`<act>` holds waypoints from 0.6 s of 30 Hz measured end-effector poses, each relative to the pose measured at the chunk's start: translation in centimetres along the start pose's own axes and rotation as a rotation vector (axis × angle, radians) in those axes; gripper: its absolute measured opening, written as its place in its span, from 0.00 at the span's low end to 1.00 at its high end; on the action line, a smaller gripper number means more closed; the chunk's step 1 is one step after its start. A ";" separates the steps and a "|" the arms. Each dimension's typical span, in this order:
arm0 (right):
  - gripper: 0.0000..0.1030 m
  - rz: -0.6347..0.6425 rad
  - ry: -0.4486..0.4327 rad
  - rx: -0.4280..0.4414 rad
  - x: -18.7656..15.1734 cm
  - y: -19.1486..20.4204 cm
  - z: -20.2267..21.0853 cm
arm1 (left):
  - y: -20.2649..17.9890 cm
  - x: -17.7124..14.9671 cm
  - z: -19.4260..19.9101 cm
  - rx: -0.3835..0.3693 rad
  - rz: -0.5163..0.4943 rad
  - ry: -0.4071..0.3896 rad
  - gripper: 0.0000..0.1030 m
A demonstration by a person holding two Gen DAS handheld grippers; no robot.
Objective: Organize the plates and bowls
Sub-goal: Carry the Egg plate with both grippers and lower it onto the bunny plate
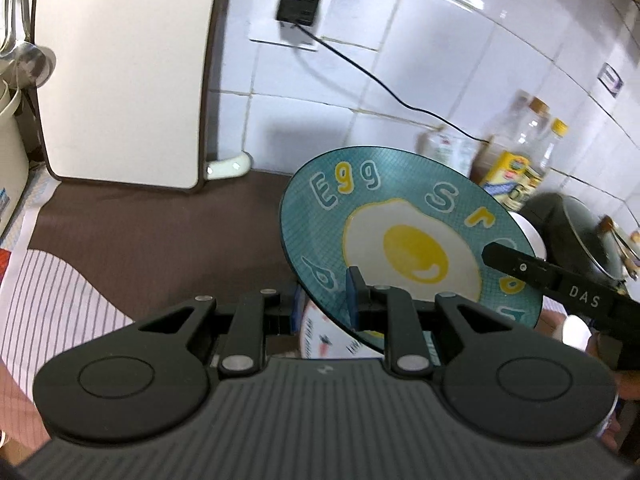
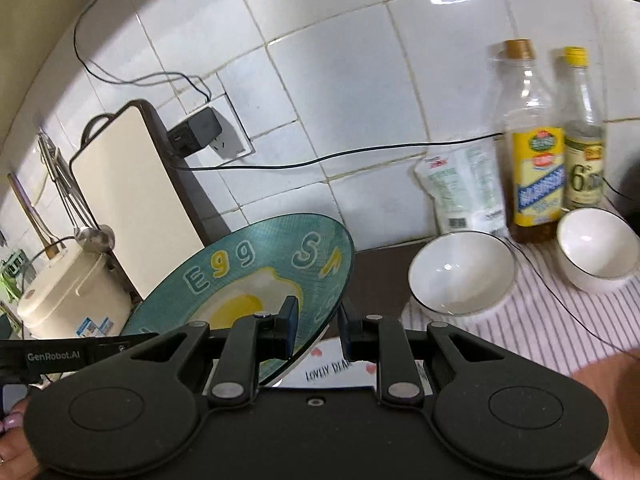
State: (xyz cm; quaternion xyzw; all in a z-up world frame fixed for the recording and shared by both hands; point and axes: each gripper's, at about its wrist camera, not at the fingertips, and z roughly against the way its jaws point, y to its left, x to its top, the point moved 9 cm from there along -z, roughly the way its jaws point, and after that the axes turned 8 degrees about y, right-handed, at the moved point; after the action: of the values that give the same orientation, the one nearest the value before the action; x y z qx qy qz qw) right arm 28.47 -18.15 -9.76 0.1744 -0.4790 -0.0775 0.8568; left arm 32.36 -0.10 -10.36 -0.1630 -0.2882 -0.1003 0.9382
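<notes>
A teal plate (image 1: 400,216) printed with a fried egg and letters hangs tilted above the brown counter. My left gripper (image 1: 326,306) is shut on its near rim, one blue pad on top and the other underneath. My right gripper (image 2: 318,330) is shut on the opposite rim of the same plate (image 2: 248,272). One finger (image 1: 520,268) of the right gripper reaches onto the plate from the right in the left wrist view. Below the plate sits a white dish with printed words (image 2: 336,366), mostly hidden. Two white bowls (image 2: 460,272) (image 2: 596,248) stand on a striped cloth.
A cream cutting board (image 2: 132,200) leans on the tiled wall beside a rice cooker (image 2: 68,292). Two bottles (image 2: 536,160) and a white bag (image 2: 464,192) stand behind the bowls. A black cable (image 2: 320,158) runs from a wall charger (image 1: 298,2). A dark pot (image 1: 576,232) sits far right.
</notes>
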 end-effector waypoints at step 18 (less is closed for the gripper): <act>0.25 -0.139 0.092 -0.018 -6.7 -4.8 2.1 | -2.7 -6.3 -3.2 -0.024 0.001 0.153 0.19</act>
State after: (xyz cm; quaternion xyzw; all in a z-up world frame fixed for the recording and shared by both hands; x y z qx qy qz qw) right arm 23.33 -21.06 -15.86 0.2027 -0.4250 -0.1330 0.8721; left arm 28.12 -3.13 -15.77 -0.1661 -0.2142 -0.1154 0.9556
